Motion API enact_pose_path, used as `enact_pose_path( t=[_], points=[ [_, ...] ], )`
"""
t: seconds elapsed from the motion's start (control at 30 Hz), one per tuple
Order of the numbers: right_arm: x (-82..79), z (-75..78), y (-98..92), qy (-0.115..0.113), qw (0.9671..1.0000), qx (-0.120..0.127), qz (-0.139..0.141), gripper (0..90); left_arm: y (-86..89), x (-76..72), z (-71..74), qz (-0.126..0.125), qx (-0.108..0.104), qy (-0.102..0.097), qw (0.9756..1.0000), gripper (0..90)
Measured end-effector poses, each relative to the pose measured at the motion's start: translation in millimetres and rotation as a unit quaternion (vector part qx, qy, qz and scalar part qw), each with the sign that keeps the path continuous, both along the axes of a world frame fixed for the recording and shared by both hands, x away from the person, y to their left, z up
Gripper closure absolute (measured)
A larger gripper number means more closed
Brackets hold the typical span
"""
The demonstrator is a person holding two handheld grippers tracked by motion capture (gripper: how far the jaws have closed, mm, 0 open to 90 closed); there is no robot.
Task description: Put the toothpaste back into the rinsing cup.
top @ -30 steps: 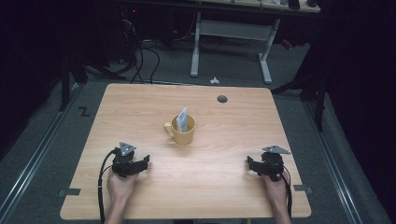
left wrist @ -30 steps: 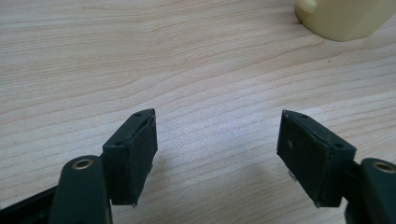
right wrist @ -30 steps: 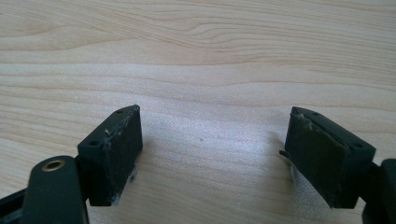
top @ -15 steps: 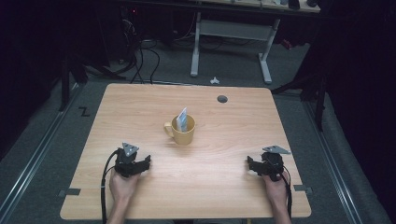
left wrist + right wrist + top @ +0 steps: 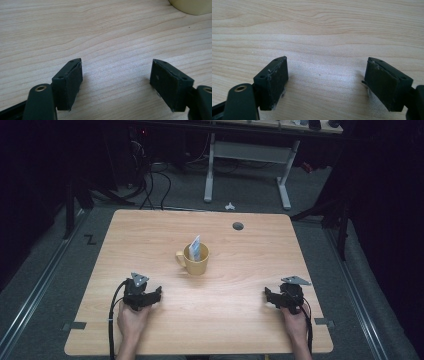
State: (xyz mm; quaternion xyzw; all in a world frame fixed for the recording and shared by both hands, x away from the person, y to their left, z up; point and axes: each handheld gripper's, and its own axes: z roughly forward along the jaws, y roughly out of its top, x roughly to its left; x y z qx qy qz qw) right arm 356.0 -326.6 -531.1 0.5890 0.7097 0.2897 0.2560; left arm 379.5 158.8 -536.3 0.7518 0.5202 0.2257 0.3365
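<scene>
Yellow mug [image 5: 195, 260] stands upright mid-table [image 5: 240, 320], handle pointing to your left, between and ahead of both hands, well apart from each. A pale packet [image 5: 195, 248] sticks up out of it, leaning slightly left; its lower part is hidden inside the mug & the print's too small to read. Your left gripper [image 5: 159, 294] has just been opening, jaws wide w/ nothing between. Right gripper [image 5: 267, 296] is spread wide too, bare wood between. In the left gripper view the mug is cut off at the top edge.
</scene>
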Motion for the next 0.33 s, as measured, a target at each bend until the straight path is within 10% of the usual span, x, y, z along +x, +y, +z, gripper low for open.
enact_pose_path(
  t=[0.33],
  points=[
    [0.1, -0.1, 0.0, -0.001, 1.0000, 0.000, 0.000, 19.3, -0.9, -0.6, 0.0, 0.006, -0.001, 0.002, 1.0000, 24.9]
  ],
)
